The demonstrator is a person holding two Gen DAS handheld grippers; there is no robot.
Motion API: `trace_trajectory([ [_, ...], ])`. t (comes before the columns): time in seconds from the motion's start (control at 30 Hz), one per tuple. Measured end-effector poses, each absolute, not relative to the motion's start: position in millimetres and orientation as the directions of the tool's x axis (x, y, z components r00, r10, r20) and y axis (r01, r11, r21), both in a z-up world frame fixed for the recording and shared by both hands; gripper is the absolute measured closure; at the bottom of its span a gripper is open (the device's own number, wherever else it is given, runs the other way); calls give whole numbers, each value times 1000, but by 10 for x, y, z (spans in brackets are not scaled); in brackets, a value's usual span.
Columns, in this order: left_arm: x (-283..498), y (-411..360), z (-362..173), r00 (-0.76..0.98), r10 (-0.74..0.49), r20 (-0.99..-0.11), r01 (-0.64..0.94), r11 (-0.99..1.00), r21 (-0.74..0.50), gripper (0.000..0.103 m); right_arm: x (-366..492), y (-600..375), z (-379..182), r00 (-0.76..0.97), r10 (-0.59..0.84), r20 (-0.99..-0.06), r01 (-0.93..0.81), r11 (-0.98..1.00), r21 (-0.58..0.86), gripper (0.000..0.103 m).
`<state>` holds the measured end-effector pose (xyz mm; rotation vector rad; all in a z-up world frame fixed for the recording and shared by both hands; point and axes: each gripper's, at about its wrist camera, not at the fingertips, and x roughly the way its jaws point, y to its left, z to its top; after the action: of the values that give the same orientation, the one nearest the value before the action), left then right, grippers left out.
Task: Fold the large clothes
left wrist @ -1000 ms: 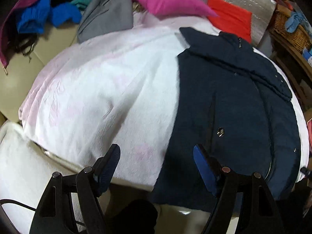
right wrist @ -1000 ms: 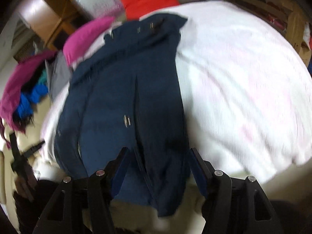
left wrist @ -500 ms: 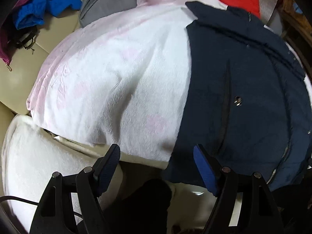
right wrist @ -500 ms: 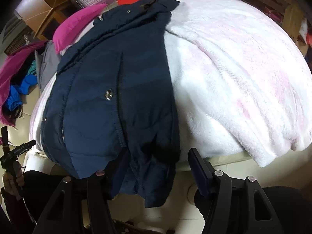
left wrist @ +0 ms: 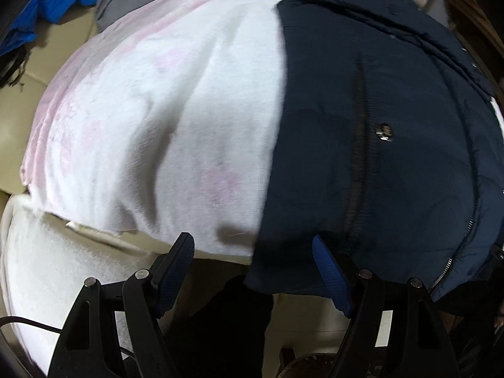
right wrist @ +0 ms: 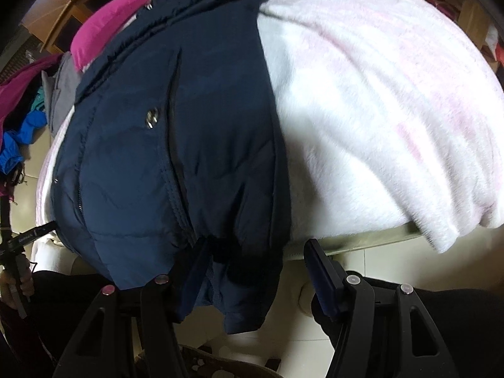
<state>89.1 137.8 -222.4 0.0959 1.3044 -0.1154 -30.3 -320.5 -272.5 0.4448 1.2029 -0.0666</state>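
1. Your left gripper (left wrist: 252, 271) is held wide open and empty at the bottom of the frame, straddling the hem's corner — placed, it seems, to pinch it.
2. Your right gripper (right wrist: 256, 271) is open too; the hem hangs between its pads, not pressed.
3. The jacket (right wrist: 176, 145) lies flat, centre frame, on the blanket (right wrist: 378, 110) — spread for folding.

We see a bed (left wrist: 78, 230) covered by a white-and-pink blanket (left wrist: 163, 119). A navy jacket (left wrist: 378, 126) lies flat on the blanket, its hem hanging over the near edge.
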Motion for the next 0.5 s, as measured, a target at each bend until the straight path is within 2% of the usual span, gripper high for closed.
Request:
trace_trajectory([
  [0.1,882,1322,-2253,247,-109,-963,158,985,-71,26,-292,-3164,-2761,372,187,-909,274,914,300,38],
  [0.17,869,1281,-2293,231,-175,-957,173,976,-136,46,-288,-3126,-2748,385,215,-897,247,913,325,55],
  [0.2,860,1265,-2300,232,-177,-956,171,976,-139,49,-294,-3101,-2722,392,220,-893,230,917,327,64],
  [0.23,849,1251,-2296,245,-171,-954,171,977,-132,51,-295,-3065,-2693,399,214,-892,217,923,319,69],
  [0.37,831,1213,-2302,246,-176,-953,178,975,-135,51,-295,-3072,-2712,391,222,-893,221,919,325,67],
  [0.4,820,1209,-2308,237,-184,-954,180,973,-143,45,-280,-3084,-2737,372,237,-897,230,913,336,66],
  [0.43,823,1198,-2327,218,-206,-954,186,968,-166,37,-257,-3095,-2770,349,249,-904,239,909,342,60],
  [0.5,842,1164,-2352,187,-239,-953,203,958,-200,35,-209,-3072,-2845,314,282,-907,249,897,365,50],
])
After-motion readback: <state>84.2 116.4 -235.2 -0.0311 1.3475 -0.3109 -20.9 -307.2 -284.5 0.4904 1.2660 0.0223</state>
